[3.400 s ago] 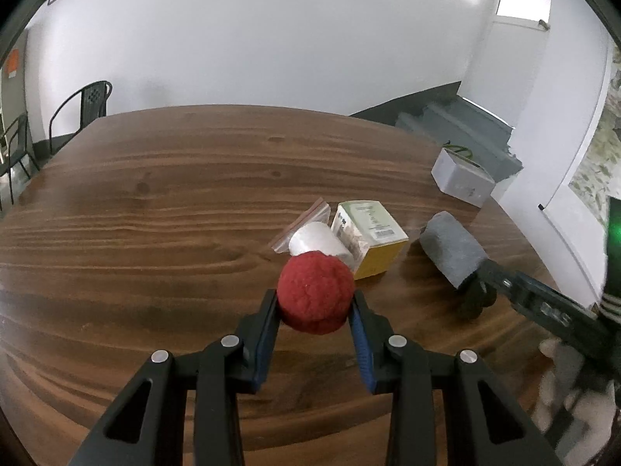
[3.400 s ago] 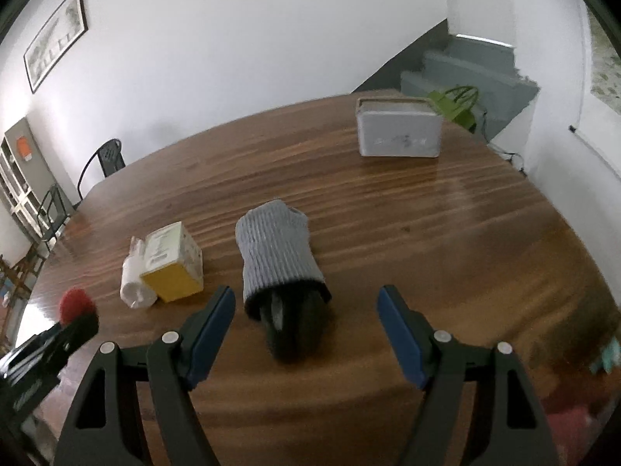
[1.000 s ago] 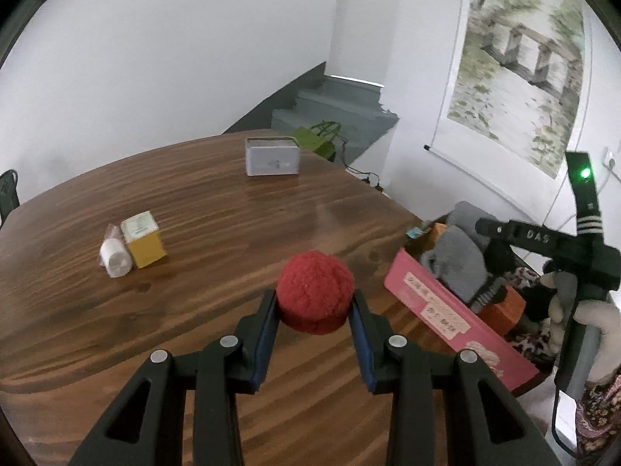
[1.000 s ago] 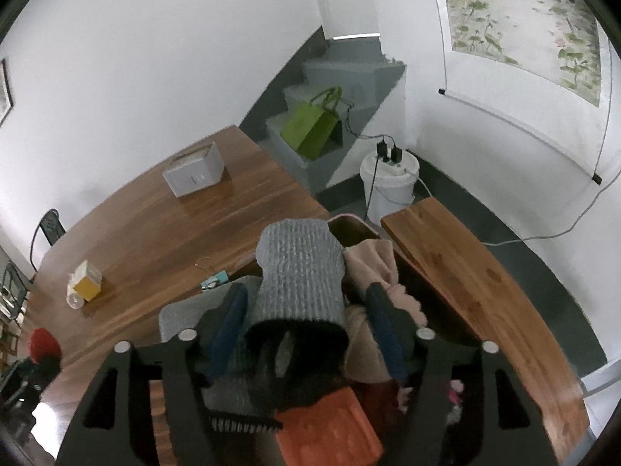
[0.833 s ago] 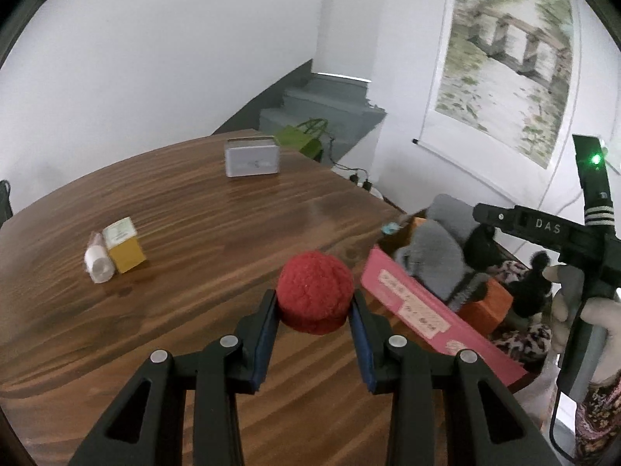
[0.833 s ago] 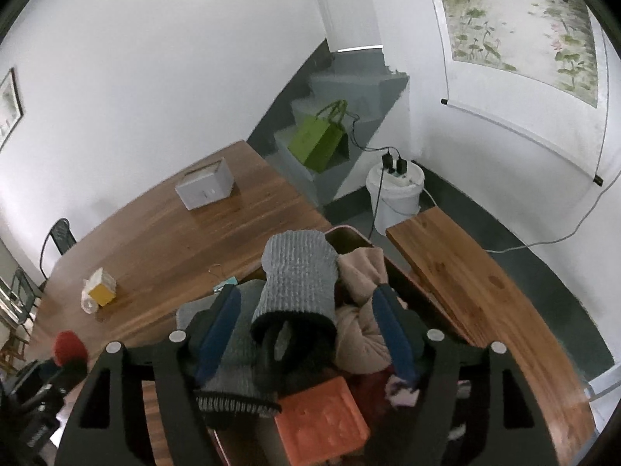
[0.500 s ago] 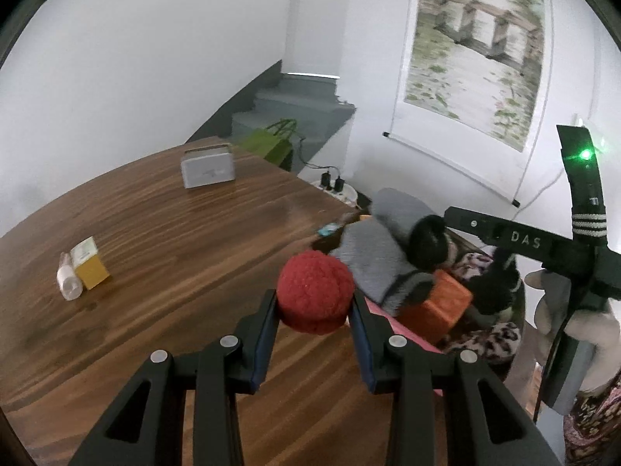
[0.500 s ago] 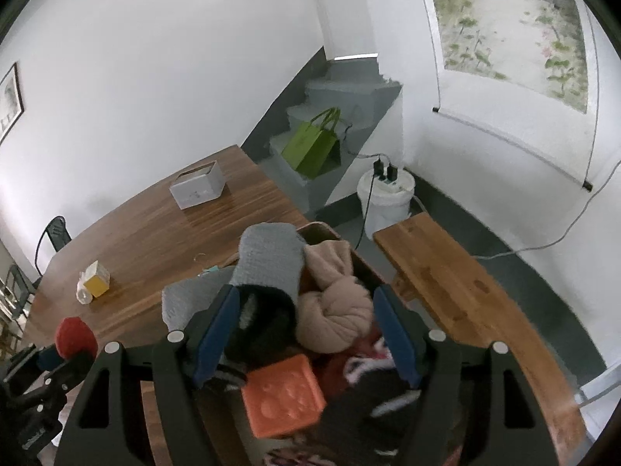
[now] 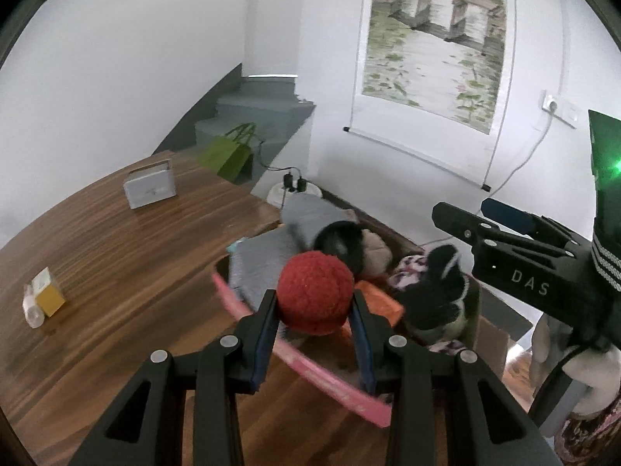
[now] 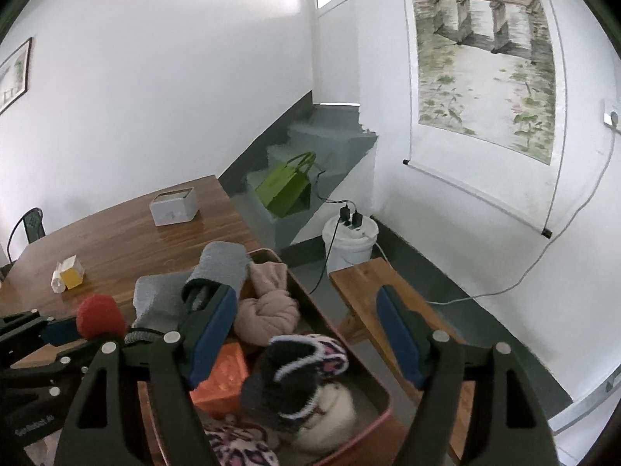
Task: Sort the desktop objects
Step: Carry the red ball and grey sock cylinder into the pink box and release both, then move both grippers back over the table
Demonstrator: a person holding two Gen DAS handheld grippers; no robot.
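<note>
My left gripper (image 9: 315, 326) is shut on a red fuzzy ball (image 9: 315, 297) and holds it over the near rim of the pink bin (image 9: 330, 386). The ball also shows in the right wrist view (image 10: 100, 315). My right gripper (image 10: 306, 332) is open and empty above the bin (image 10: 382, 400). The grey knitted sleeve with a dark object inside (image 10: 221, 266) lies in the bin among socks and soft items, left of my right fingers.
A yellow box with a white tube (image 9: 40, 298) and a grey tin (image 9: 149, 189) stand on the wooden table (image 9: 116, 252). A wooden bench (image 10: 382, 291), a white bucket (image 10: 349, 242) and a green bag (image 10: 289, 186) are beyond the bin.
My right gripper has opened and let the grey sleeve drop into the bin. My left gripper has carried the red ball from over the table to the bin's edge.
</note>
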